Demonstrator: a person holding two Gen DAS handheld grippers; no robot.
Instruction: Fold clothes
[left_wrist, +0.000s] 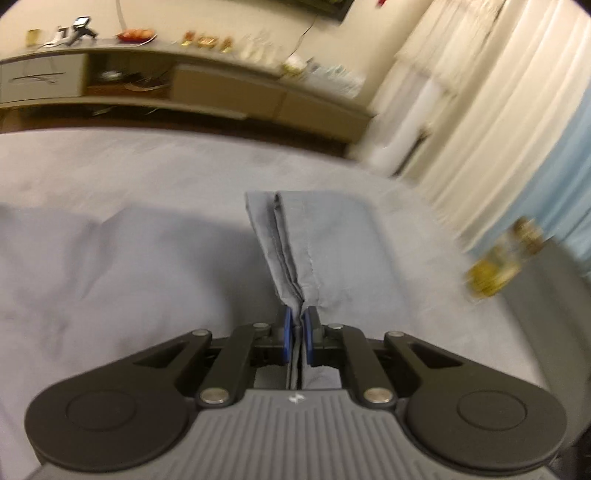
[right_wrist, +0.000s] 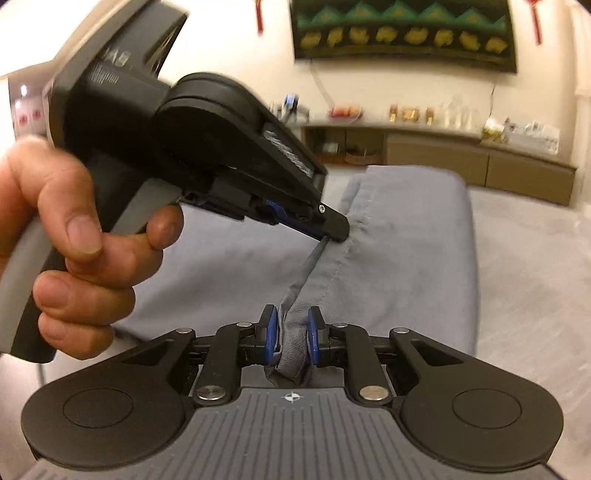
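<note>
The grey cloth lies on the bed. The left gripper pinches its stitched edge tight. The right gripper squeezes a bunched bit of the same edge, just beside it. A hand holds the left gripper's handle.

I am working in a home, a lived-in bedroom or sitting room. A wide bed under a pale grey sheet fills the foreground. Past its far edge, a long low beige sideboard with open shelves and drawers runs along the cream wall, its top crowded with blurred jars, packets and a plate of reddish food. A dark green-and-gold woven wall hanging hangs above it, and floor-length cream pleated curtains close the right side.
</note>
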